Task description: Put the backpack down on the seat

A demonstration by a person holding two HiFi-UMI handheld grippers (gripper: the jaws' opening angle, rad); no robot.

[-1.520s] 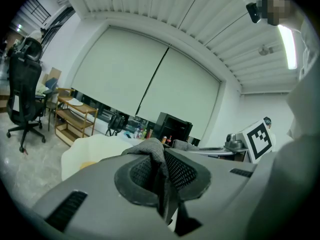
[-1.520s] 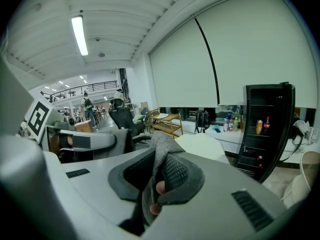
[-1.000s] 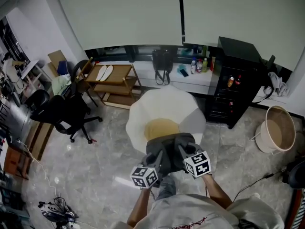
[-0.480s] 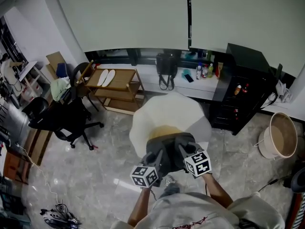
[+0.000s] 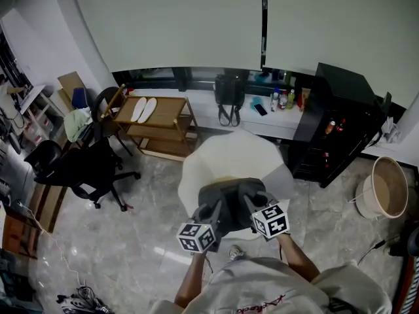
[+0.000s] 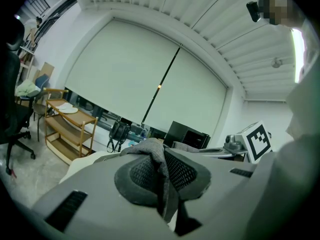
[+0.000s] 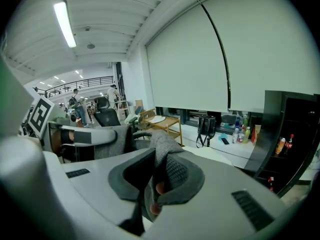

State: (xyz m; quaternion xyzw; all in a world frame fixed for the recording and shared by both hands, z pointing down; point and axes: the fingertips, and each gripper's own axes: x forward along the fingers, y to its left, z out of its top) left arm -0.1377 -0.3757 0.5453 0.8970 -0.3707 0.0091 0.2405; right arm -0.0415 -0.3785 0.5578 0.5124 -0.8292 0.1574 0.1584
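Observation:
I hold a dark grey backpack (image 5: 230, 193) over the round white seat (image 5: 229, 156) in the head view. My left gripper (image 5: 209, 210) grips its left side and my right gripper (image 5: 251, 205) its right side. In the left gripper view the left gripper (image 6: 163, 178) is shut on a fold of the grey backpack fabric (image 6: 150, 148). The right gripper (image 7: 154, 180) is likewise shut on grey backpack fabric (image 7: 163, 145) in the right gripper view. The backpack hides the middle of the seat.
A wooden trolley (image 5: 157, 115) stands at the back left, with a black office chair (image 5: 82, 170) in front of it. A black handbag (image 5: 227, 95) and bottles sit on the window ledge. There is a black cabinet (image 5: 332, 123) to the right, a round basket (image 5: 383, 188) at far right, and cables (image 5: 82, 299) on the floor.
The backpack has moved forward over the seat and now covers the yellow patch at the seat's middle. Both grippers stay shut on it.

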